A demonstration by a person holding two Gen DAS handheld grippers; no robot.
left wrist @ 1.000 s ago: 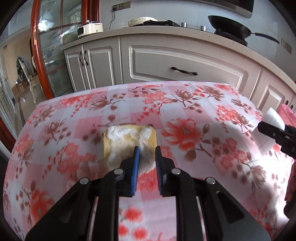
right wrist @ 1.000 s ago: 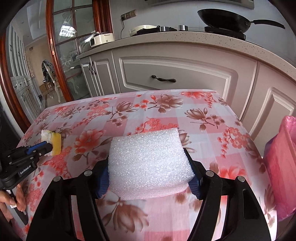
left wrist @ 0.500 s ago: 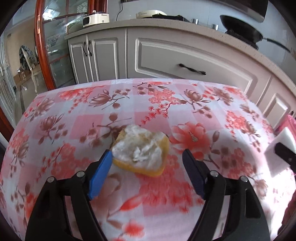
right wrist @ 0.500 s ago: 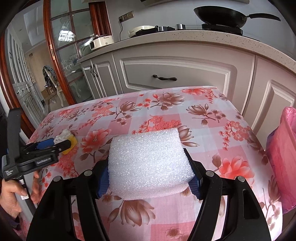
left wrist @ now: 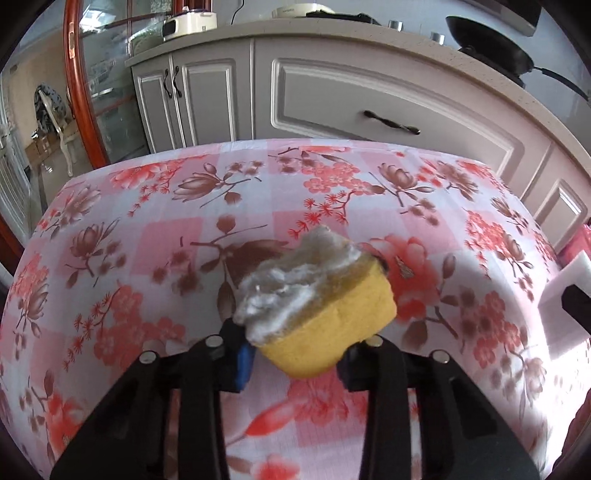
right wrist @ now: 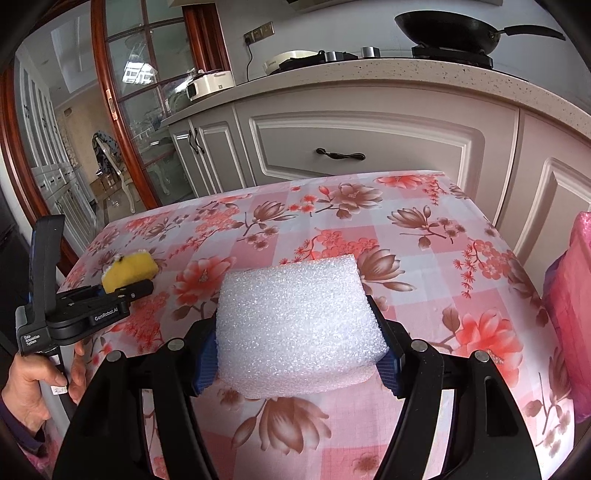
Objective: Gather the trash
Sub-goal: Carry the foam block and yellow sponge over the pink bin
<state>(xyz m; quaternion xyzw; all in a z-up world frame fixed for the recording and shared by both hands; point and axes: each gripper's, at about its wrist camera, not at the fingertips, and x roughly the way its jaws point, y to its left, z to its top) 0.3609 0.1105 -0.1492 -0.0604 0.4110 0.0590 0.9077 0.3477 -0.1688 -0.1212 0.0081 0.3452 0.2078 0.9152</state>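
Observation:
My left gripper (left wrist: 293, 360) is shut on a worn yellow sponge (left wrist: 317, 302) with a frayed white top, held tilted above the floral tablecloth (left wrist: 147, 240). The sponge (right wrist: 129, 271) and left gripper (right wrist: 122, 291) also show at the left in the right wrist view. My right gripper (right wrist: 299, 356) is shut on a white foam block (right wrist: 295, 325) and holds it over the table (right wrist: 424, 258). The foam block's corner (left wrist: 565, 273) shows at the right edge of the left wrist view.
A pink trash bag (right wrist: 572, 314) hangs at the table's right side. Grey kitchen cabinets (right wrist: 354, 147) stand behind the table, with a black pan (right wrist: 447, 22) on the counter. A glass door with a red frame (right wrist: 122, 110) is at the left.
My left gripper opened wide around the sponge, then closed on its sides and lifted it off the cloth. The right gripper kept hold of the foam block and rose slightly.

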